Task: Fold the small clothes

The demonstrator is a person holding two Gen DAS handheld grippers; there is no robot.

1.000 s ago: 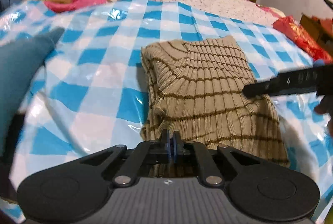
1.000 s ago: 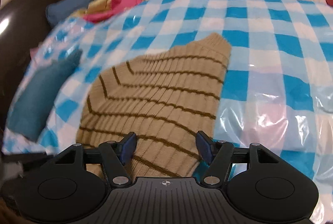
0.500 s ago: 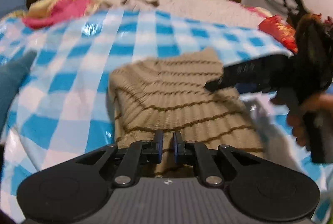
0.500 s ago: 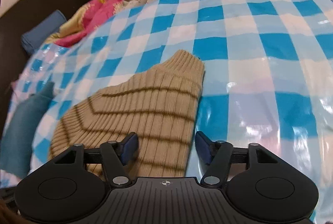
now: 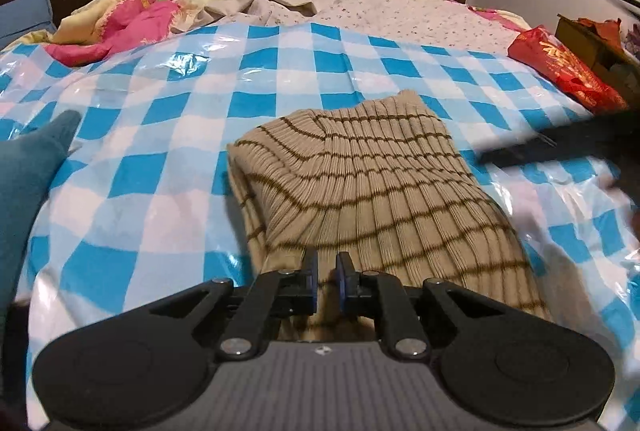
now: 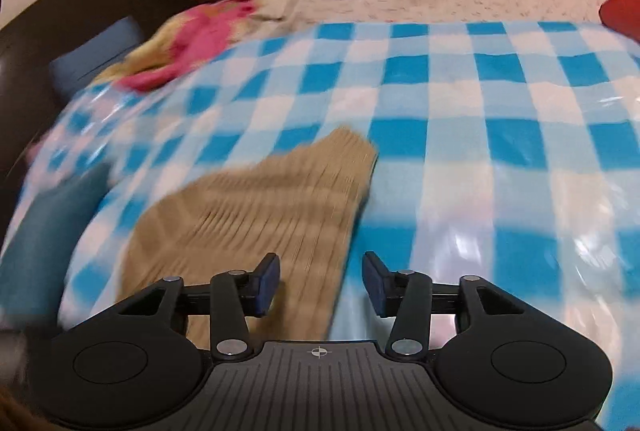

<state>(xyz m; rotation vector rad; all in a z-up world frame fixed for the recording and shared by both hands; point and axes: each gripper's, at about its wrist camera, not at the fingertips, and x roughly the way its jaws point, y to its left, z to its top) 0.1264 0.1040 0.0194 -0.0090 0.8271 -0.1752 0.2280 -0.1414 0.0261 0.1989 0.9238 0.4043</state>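
Note:
A folded beige ribbed sweater with thin brown stripes point(image 5: 372, 187) lies on the blue-and-white checked plastic sheet point(image 5: 168, 135) on the bed. My left gripper point(image 5: 327, 277) hovers over the sweater's near edge, its jaws a small gap apart with nothing between them. My right gripper point(image 6: 320, 281) is open and empty over the sweater's right edge point(image 6: 256, 215); that view is blurred. The right gripper also shows as a dark blurred bar in the left wrist view point(image 5: 560, 145), to the right of the sweater.
A teal folded garment point(image 5: 28, 175) lies at the left edge of the sheet. Pink and floral bedding point(image 5: 120, 27) is piled at the back left. A red packet point(image 5: 560, 67) and a cardboard box point(image 5: 592, 43) sit at the right.
My left gripper's jaws have opened from shut on the sweater's near edge to a small gap. My right gripper has drawn back to the right, off the sweater.

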